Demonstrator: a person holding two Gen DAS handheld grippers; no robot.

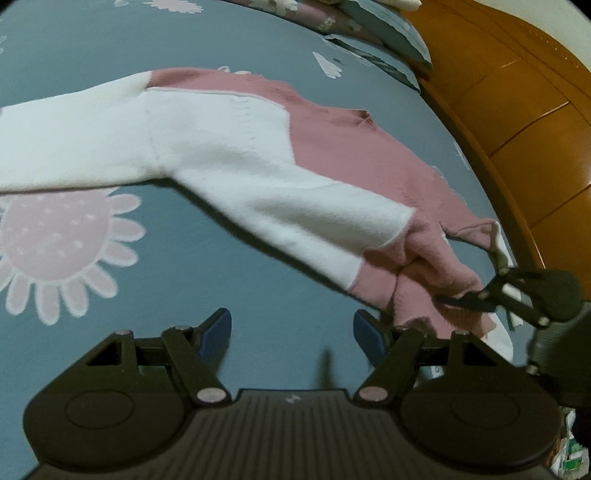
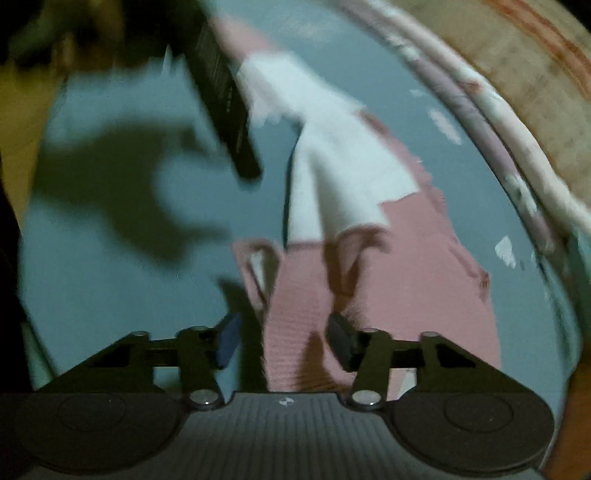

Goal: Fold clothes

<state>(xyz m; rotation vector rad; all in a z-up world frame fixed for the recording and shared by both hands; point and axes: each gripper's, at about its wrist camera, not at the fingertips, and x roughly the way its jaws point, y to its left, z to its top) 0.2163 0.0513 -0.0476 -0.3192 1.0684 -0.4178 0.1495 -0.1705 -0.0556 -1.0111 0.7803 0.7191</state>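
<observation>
Sweater (image 1: 207, 147): pink-and-white knit, soft and fuzzy, spread flat on the bedsheet (image 1: 258, 266), with one sleeve running toward both tongs.

Left wrist view only: sharp picture; sheet is grey-blue cloth printed with pale pink daisies and white shapes; pillows (image 1: 388, 33) at the far end; orange wooden headboard (image 1: 517, 110) along the right edge; right tongs (image 1: 465, 297) seen from outside at the pink cuff.

Right wrist view only: blurred; ribbed pink cuff (image 2: 295, 314) close up, dark shadows on the sheet, and a black ridged body crossing the top left.

Left tongs (image 1: 291, 332): blue pads spread wide, nothing between them, bare sheet beneath; the cuff lies just right of the right-hand pad.

Right tongs (image 2: 284, 339): jaws part-closed around the cuff; the right pad touches the knit, while a sliver of sheet shows beside the left pad, so no firm pinch shows.
</observation>
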